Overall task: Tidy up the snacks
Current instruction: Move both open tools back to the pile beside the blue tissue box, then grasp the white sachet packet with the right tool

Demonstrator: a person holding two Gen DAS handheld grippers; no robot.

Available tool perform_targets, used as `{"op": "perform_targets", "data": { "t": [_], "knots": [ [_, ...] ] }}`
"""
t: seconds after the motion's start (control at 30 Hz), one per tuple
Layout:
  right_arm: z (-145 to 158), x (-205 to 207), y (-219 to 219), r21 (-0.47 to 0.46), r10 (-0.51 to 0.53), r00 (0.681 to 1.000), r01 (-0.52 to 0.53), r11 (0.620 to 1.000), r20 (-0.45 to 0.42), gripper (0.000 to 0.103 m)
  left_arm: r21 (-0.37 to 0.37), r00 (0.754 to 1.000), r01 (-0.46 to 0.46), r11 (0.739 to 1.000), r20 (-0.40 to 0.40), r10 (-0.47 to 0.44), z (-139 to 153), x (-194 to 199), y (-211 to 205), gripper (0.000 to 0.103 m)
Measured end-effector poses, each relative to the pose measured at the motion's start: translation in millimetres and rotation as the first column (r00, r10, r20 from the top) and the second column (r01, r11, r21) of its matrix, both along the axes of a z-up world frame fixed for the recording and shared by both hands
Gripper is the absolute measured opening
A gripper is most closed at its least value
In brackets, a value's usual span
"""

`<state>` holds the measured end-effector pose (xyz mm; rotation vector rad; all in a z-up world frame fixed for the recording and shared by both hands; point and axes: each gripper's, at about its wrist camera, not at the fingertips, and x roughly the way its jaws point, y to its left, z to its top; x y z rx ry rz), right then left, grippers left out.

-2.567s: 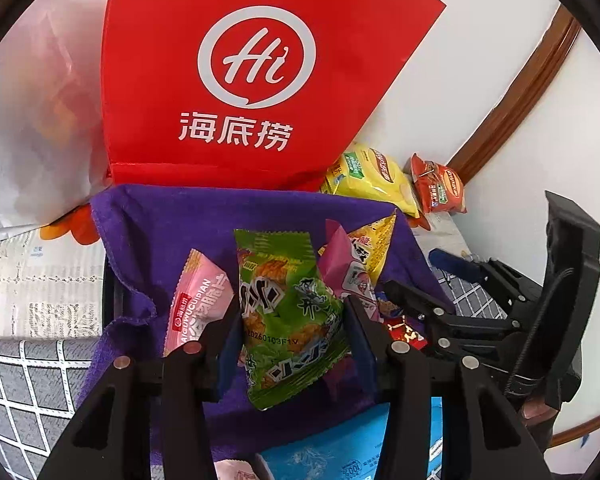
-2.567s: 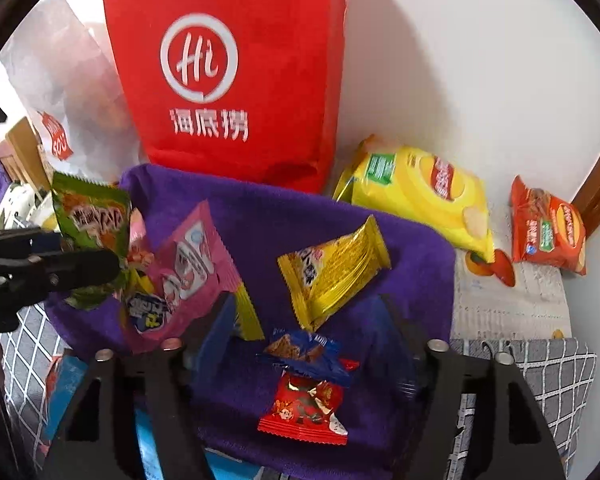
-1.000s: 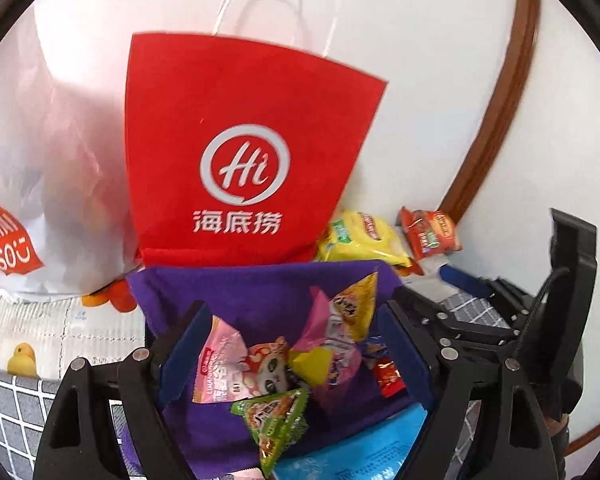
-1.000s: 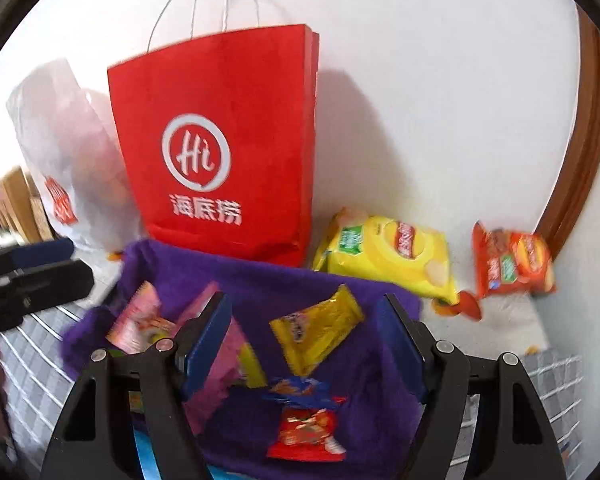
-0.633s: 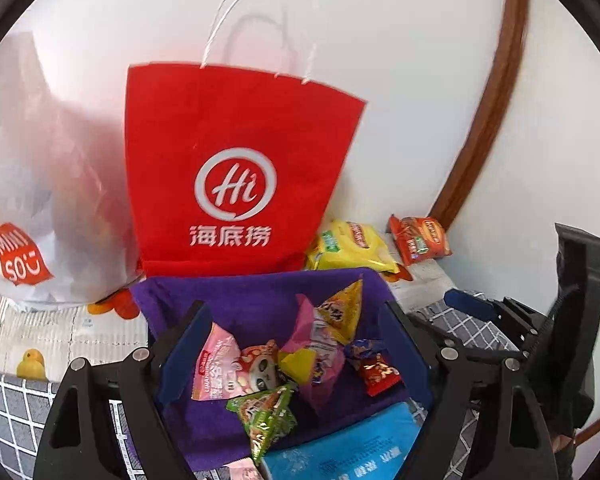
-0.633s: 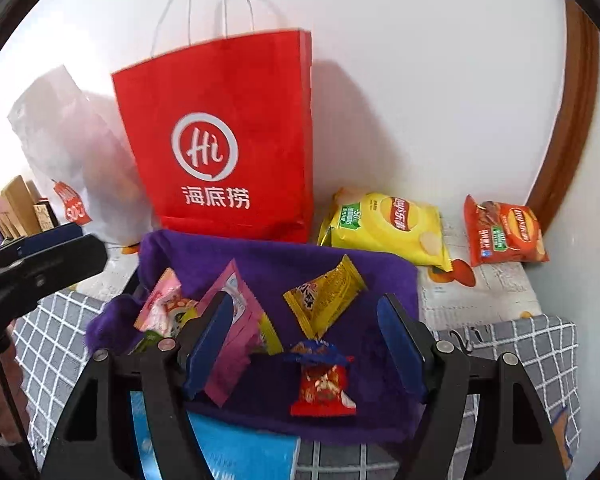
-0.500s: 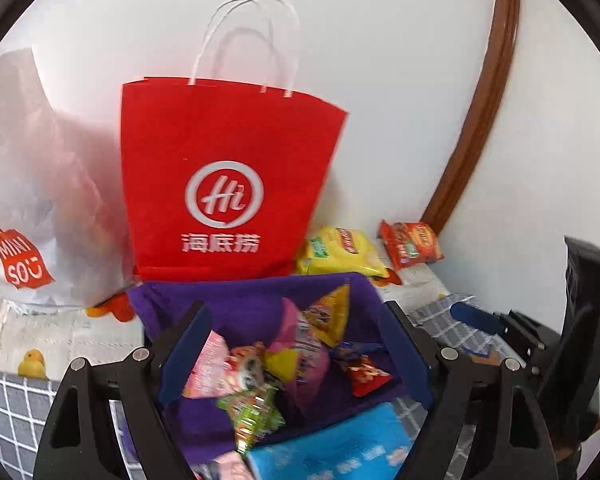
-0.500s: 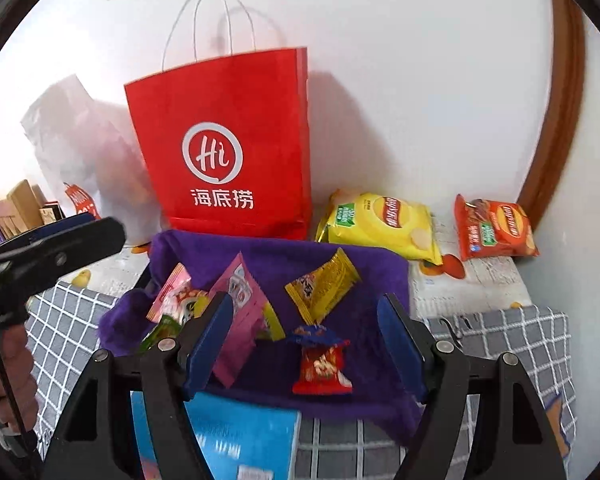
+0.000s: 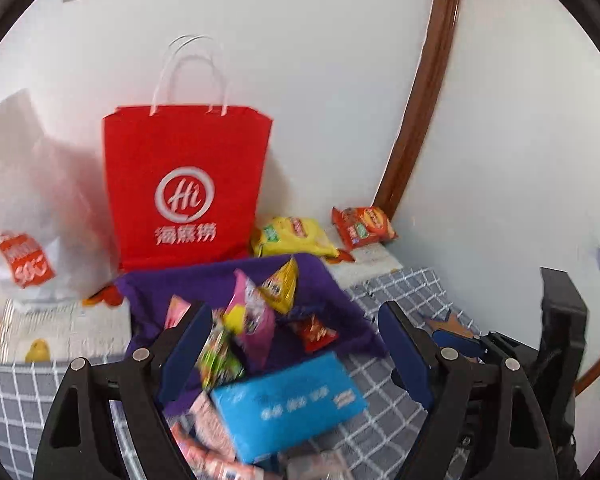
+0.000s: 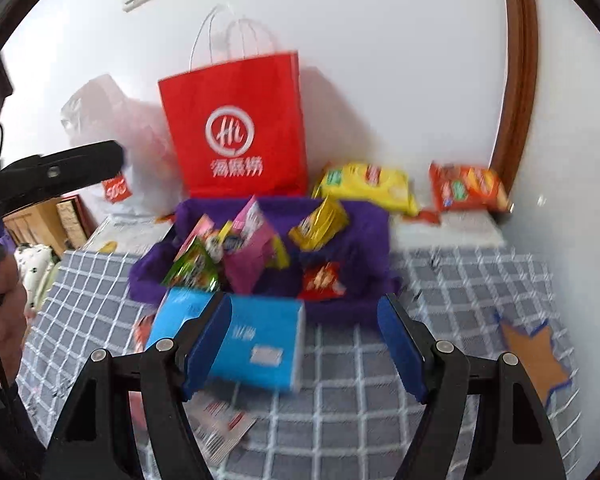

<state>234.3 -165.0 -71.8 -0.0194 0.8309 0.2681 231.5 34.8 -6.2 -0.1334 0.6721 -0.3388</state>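
While both grippers (left (image 9: pixel 296 354), right (image 10: pixel 304 350)) gape empty, a blue box (image 10: pixel 256 340) fronts the purple snack basket (image 10: pixel 364 240).

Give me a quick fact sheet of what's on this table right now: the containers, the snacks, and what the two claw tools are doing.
Surface: grey checked tablecloth
Container: purple cloth-lined tray in front of red paper bag
In tray: green packet, pink packet, yellow packet, small red packet
Outside tray: yellow chip bag and orange chip bag by the wall; blue pack in front of the tray
Left gripper: open, empty
Right gripper: open, empty
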Motion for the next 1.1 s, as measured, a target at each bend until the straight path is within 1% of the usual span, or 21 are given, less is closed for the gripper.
{"op": "perform_targets", "data": {
  "t": [0.03, 0.13, 0.2, 0.27, 0.37, 0.47, 0.6, 0.7, 0.8, 0.83, 0.87, 0.93, 1.0, 1.07, 1.1],
  "knots": [
    [-5.1, -2.3, 1.9, 0.006, 0.005, 1.0, -0.005, 1.0, -0.027, 0.075, -0.006, 1.0, -0.014, 1.0, -0.012, 0.014, -2.7, -4.9, 5.6, 0.084],
    [-19.9, -8.0, 8.3, 0.007, 0.007, 0.998, -0.007, 1.0, -0.068, 0.075, -0.021, 0.997, -0.064, 0.998, -0.042, 0.063, -13.0, -17.0, 22.5, 0.083],
    [-31.9, -14.0, 14.6, -0.001, 0.013, 0.996, -0.013, 1.0, -0.093, 0.075, -0.01, 0.992, -0.113, 0.994, -0.065, 0.112, -22.9, -25.7, 33.0, 0.083],
    [-41.8, -21.6, 19.8, 0.011, 0.035, 0.992, -0.034, 0.999, -0.117, 0.075, 0.016, 0.983, -0.158, 0.987, -0.093, 0.159, -36.7, -32.3, 40.9, 0.083],
    [-56.9, -33.4, 27.9, 0.032, 0.077, 0.986, -0.073, 0.997, -0.15, 0.075, 0.044, 0.971, -0.187, 0.981, -0.145, 0.191, -59.0, -39.8, 48.2, 0.083],
    [-75.3, -40.6, 38.6, 0.035, 0.104, 0.974, -0.099, 0.994, -0.2, 0.075, 0.031, 0.959, -0.202, 0.979, -0.195, 0.204, -76.7, -48.8, 56.9, 0.084],
    [-94.4, -44.9, 49.5, 0.052, 0.125, 0.961, -0.115, 0.992, -0.245, 0.075, 0.017, 0.946, -0.233, 0.972, -0.23, 0.231, -90.7, -60.8, 69.5, 0.084],
    [-108.6, -45.1, 57.0, 0.037, 0.124, 0.955, -0.118, 0.992, -0.268, 0.075, 0.014, 0.936, -0.251, 0.968, -0.252, 0.246, -99.0, -69.1, 81.0, 0.084],
    [-127.3, -44.2, 63.8, 0.039, 0.128, 0.939, -0.122, 0.992, -0.32, 0.076, 0.003, 0.927, -0.276, 0.961, -0.263, 0.267, -104.4, -76.7, 89.6, 0.083],
    [-130.1, -45.1, 65.5, 0.029, 0.125, 0.941, -0.122, 0.992, -0.313, 0.077, -0.002, 0.926, -0.278, 0.961, -0.268, 0.267, -106.0, -77.8, 90.9, 0.083],
    [-130.1, -48.7, 70.1, 0.003, 0.124, 0.953, -0.129, 0.992, -0.275, 0.078, -0.006, 0.925, -0.277, 0.961, -0.274, 0.265, -108.4, -79.0, 92.1, 0.083],
    [-133.6, -50.9, 78.4, -0.04, 0.126, 0.956, -0.141, 0.989, -0.265, 0.079, -0.004, 0.922, -0.279, 0.96, -0.282, 0.266, -112.2, -80.5, 92.7, 0.084],
    [-135.1, -53.8, 83.8, -0.048, 0.131, 0.963, -0.146, 0.988, -0.235, 0.075, -0.003, 0.919, -0.276, 0.961, -0.292, 0.263, -118.1, -81.8, 91.6, 0.083],
    [-134.1, -54.5, 85.5, -0.038, 0.145, 0.966, -0.157, 0.987, -0.214, 0.06, 0.0, 0.918, -0.271, 0.963, -0.302, 0.258, -122.8, -82.4, 89.8, 0.083],
    [-133.4, -54.2, 85.4, -0.034, 0.151, 0.966, -0.161, 0.986, -0.209, 0.056, 0.003, 0.917, -0.266, 0.964, -0.306, 0.255, -125.3, -82.7, 88.1, 0.084]
  ]
}}
